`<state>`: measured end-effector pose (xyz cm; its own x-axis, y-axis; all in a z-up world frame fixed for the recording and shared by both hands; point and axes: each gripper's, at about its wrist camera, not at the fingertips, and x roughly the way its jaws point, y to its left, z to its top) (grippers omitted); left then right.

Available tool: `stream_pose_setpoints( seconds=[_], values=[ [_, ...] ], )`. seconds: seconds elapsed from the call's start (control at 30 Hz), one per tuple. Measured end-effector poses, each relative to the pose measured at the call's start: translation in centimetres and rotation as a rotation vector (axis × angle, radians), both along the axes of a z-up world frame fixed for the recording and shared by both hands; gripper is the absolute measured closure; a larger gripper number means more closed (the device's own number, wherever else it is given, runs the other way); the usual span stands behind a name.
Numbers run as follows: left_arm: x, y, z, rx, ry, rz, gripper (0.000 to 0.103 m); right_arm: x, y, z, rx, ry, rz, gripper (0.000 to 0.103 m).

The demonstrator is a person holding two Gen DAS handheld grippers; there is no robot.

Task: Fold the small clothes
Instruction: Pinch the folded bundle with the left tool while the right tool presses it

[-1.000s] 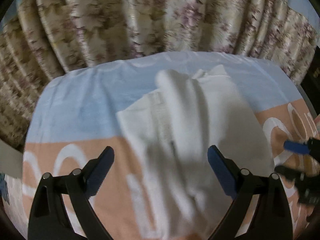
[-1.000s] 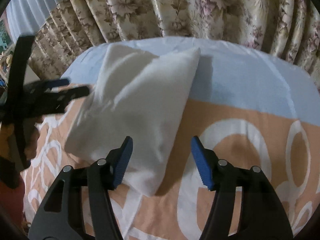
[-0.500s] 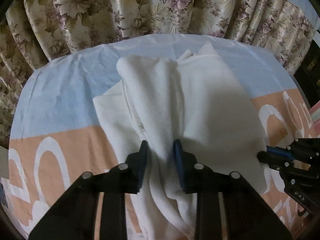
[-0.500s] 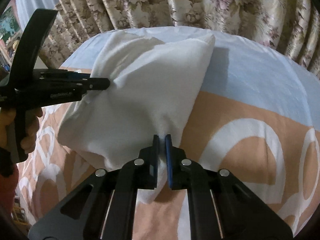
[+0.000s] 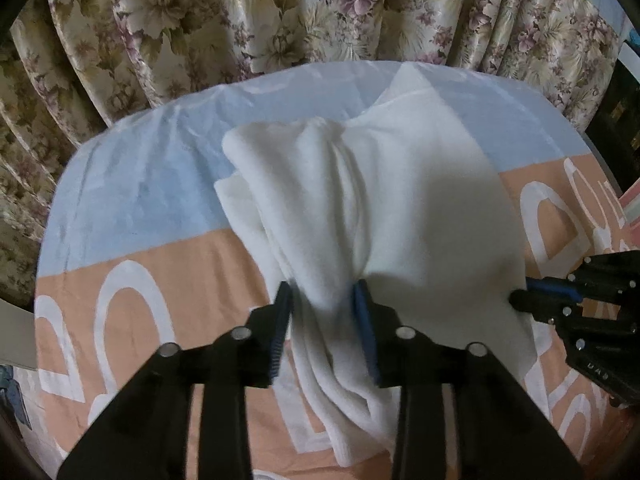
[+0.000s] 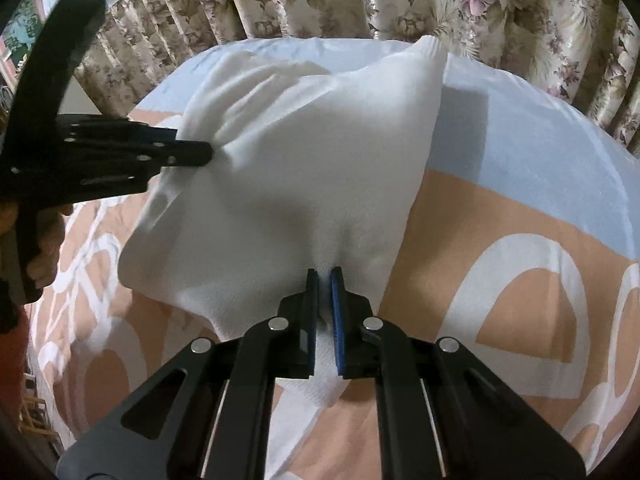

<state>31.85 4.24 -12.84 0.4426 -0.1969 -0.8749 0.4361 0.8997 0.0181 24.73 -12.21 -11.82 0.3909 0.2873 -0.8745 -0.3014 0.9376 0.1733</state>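
A white garment (image 5: 400, 208) lies bunched on the cloth-covered table and is lifted at its near edge. My left gripper (image 5: 322, 296) is shut on a thick gathered fold of it. My right gripper (image 6: 324, 276) is shut on another near edge of the same garment (image 6: 304, 168). In the left wrist view the right gripper (image 5: 532, 298) shows at the right, pinching the cloth. In the right wrist view the left gripper (image 6: 200, 154) shows at the left, pinching the cloth. The garment stretches between the two, its far corner resting on the table.
The table wears a blue and orange cloth (image 5: 132, 196) with white letter shapes (image 6: 532, 300). A floral curtain (image 5: 280, 12) hangs close behind the far edge. A dark gap (image 5: 616, 112) lies off the table's right side.
Both grippers went from open around the garment's edges to shut on it. The gripped edges have since risen and the cloth is pulled tauter between them.
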Motion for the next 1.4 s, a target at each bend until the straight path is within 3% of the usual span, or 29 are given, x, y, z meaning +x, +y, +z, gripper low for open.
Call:
stream_pose_setpoints(
  seconds=[0.27,0.4,0.5,0.6,0.67,0.7,0.73,0.87,0.93,1.17,1.4],
  values=[
    [-4.1,0.8,0.4,-0.005,0.009,0.026,0.061,0.0,-1.7,2.0,0.033,-0.038,-0.025,0.090],
    [-6.9,0.5,-0.5,0.035,-0.005,0.066,0.043,0.6,-2.1,2.5,0.039,-0.062,-0.049,0.081],
    [-8.2,0.5,-0.9,-0.022,0.010,0.100,0.043,1.2,-2.5,3.4,0.055,-0.106,-0.082,0.069],
    [-8.2,0.0,-1.3,-0.050,0.016,0.115,0.043,3.1,-2.9,3.6,0.096,-0.099,-0.114,0.067],
    [-8.1,-0.4,-1.6,-0.062,0.033,0.104,0.047,4.6,-3.0,2.9,0.107,-0.064,-0.132,0.067],
    [-7.9,-0.5,-1.7,-0.074,0.041,0.091,0.059,5.1,-3.1,2.6,0.112,-0.047,-0.139,0.069],
    [-7.6,-0.8,-2.0,-0.079,0.050,0.079,0.065,5.6,-3.2,2.1,0.127,-0.024,-0.146,0.078],
    [-6.7,-0.3,-1.8,-0.080,0.078,0.049,0.087,5.9,-2.5,1.5,0.112,-0.014,-0.127,0.091],
    [-6.3,0.2,-1.6,-0.085,0.093,0.027,0.089,5.8,-2.4,1.8,0.096,-0.033,-0.115,0.096],
    [-6.1,1.7,-1.5,-0.053,0.107,-0.060,0.089,5.3,-1.6,2.1,-0.035,-0.090,-0.026,0.096],
    [-7.5,0.4,-1.7,0.029,0.031,-0.065,0.089,1.8,-1.4,2.9,0.064,-0.056,-0.013,0.090]
  ],
)
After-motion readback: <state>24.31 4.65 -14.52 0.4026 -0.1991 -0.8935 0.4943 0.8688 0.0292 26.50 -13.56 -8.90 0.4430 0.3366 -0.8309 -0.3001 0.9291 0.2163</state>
